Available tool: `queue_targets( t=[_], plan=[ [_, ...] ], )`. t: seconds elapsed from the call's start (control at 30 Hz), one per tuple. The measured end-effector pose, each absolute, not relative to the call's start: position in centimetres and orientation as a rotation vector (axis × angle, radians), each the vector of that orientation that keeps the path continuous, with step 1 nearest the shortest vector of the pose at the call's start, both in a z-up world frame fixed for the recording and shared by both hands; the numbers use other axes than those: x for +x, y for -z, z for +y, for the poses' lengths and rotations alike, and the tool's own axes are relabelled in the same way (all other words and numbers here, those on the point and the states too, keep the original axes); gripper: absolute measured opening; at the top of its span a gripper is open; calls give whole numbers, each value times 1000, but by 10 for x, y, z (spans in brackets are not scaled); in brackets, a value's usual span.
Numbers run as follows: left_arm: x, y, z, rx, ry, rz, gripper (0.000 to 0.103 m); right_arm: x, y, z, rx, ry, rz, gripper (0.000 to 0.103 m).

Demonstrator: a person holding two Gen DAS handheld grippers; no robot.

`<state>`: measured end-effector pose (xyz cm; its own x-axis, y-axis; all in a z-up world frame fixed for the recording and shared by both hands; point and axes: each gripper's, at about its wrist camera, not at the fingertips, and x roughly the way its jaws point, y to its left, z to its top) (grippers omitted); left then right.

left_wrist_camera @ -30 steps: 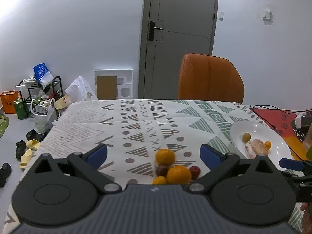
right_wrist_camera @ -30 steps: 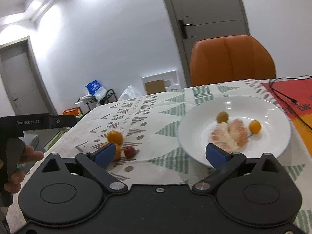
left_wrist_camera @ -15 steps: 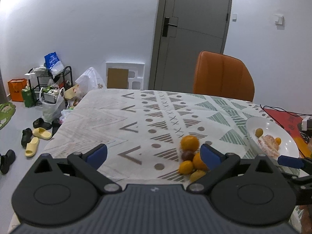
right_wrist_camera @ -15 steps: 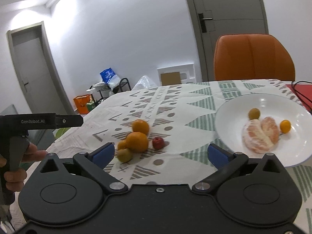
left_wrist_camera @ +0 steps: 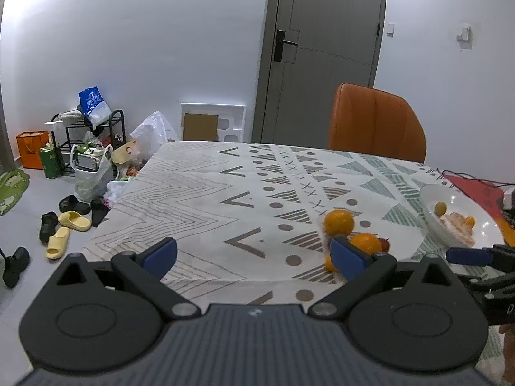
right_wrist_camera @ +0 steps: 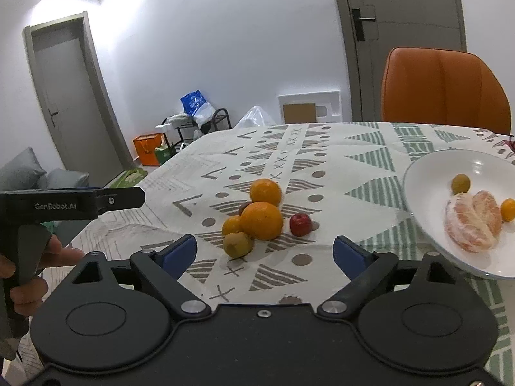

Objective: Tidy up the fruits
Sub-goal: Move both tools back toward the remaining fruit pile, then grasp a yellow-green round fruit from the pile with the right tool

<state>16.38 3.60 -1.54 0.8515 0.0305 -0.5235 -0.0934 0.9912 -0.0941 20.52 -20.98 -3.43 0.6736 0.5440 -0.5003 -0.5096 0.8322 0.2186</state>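
A cluster of fruit lies on the patterned tablecloth: two oranges (right_wrist_camera: 261,220) (right_wrist_camera: 266,191), a small orange fruit (right_wrist_camera: 232,225), a greenish-brown kiwi (right_wrist_camera: 238,244) and a small red fruit (right_wrist_camera: 300,224). In the left wrist view the far orange (left_wrist_camera: 338,222) shows, with the rest partly behind a fingertip. A white plate (right_wrist_camera: 421,173) at right holds a peeled citrus (right_wrist_camera: 473,222), a green fruit (right_wrist_camera: 460,184) and a small orange one (right_wrist_camera: 508,209). My right gripper (right_wrist_camera: 264,254) is open just short of the cluster. My left gripper (left_wrist_camera: 254,255) is open and empty, left of the fruit.
An orange chair (left_wrist_camera: 375,122) stands at the table's far side. A red mat with cables (left_wrist_camera: 476,186) lies beyond the plate (left_wrist_camera: 431,206). Bags, a rack and slippers (left_wrist_camera: 67,222) clutter the floor at left. A hand (right_wrist_camera: 29,257) holds the left gripper's handle.
Both grippers have drawn back and swung left. The fruit cluster now sits to the right in the left wrist view and centred in the right wrist view. No fruit moved.
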Motion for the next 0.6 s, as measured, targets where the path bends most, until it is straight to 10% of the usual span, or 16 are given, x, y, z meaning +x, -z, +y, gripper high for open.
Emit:
queue_targets(
  t=[0.6],
  plan=[
    [173,41,57,-159,-59,595,99,228,51,-169,4,-660,670,59]
  ],
)
